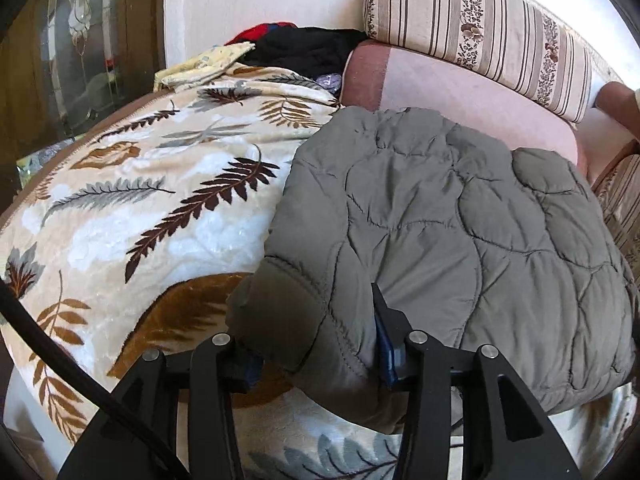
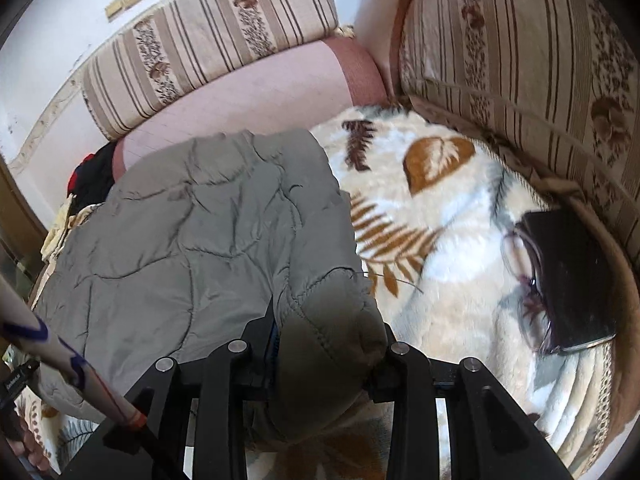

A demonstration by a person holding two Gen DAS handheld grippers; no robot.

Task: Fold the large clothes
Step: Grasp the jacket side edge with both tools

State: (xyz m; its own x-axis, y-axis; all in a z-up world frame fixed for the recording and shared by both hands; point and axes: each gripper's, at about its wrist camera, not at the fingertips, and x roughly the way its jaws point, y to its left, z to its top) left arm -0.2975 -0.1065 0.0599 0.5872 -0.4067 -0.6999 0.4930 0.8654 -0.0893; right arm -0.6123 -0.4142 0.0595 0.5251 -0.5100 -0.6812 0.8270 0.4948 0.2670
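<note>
**Left wrist and right wrist: jacket edge being held at both corners**

Left wrist view, from the left: a leaf-print blanket (image 1: 132, 200) is being seen spread over the sofa, with a dark clothes pile (image 1: 304, 50) at its far end. The grey quilted jacket (image 1: 460, 216) is lying on the blanket, ahead and to the right of the left gripper (image 1: 316, 354). Its near left corner is being pinched between partly closed jaws.

Right wrist view: the same jacket (image 2: 208, 216) is lying ahead and to the left of the right gripper (image 2: 324, 354), whose jaws are being kept partly closed on the bunched near right corner. A dark phone (image 2: 568, 276) with glasses (image 2: 524, 292) is resting well apart, to the right.

Judgement: the near hem is running side to side between the two grippers, each equally close to its own corner; the coming fold is likely being directed away, toward the pink seat back (image 2: 240, 96).
</note>
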